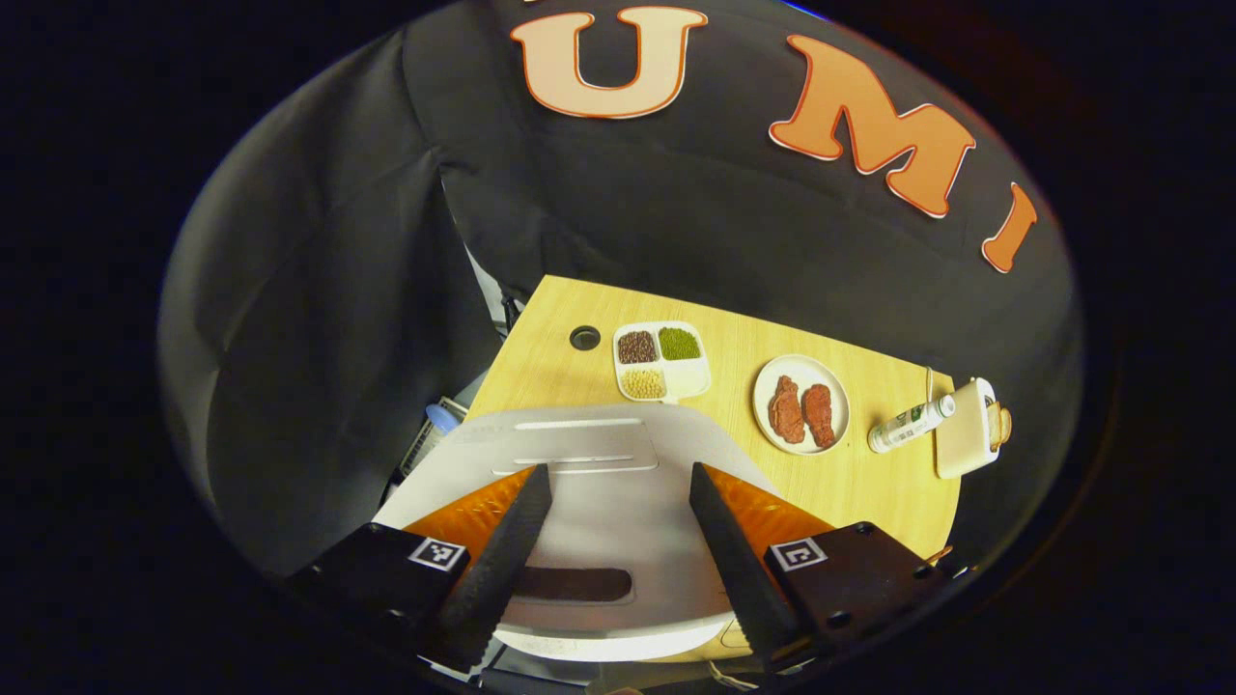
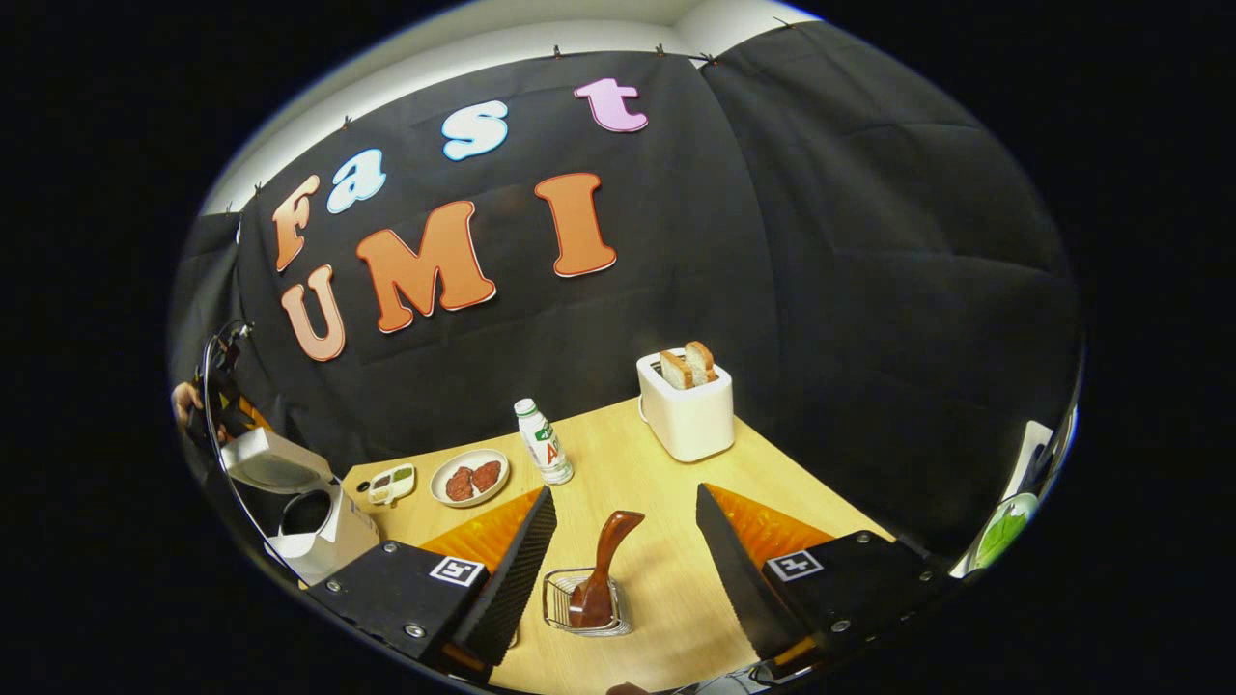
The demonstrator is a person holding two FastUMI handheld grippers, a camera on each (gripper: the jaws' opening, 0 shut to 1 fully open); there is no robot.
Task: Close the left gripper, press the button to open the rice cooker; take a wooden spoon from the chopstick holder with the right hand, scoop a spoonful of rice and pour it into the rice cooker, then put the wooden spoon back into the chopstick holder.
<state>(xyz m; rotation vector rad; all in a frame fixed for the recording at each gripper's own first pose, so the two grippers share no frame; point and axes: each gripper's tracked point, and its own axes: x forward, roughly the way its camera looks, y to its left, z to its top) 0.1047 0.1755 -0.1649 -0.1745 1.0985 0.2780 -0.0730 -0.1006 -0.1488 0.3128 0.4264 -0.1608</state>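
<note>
- Around the work we see a toaster [image 2: 686, 417] with bread at the far side of the table [image 2: 666, 569], a bottle [image 2: 544, 442], a plate of meat [image 2: 469, 478] and a divided grain dish [image 2: 391, 484] to its left.
- The wooden spoon [image 2: 603, 565] stands in the wire chopstick holder [image 2: 586, 603] near us, its handle up and leaning right (long axis near upright).
- Our right gripper [image 2: 618, 569] is spread wide, holding nothing, with the holder between its fingers.
- The rice cooker [image 2: 309, 526] sits far left with its lid raised; our left gripper [image 1: 618, 550] hangs wide apart and empty over that lid [image 1: 599, 454].
</note>
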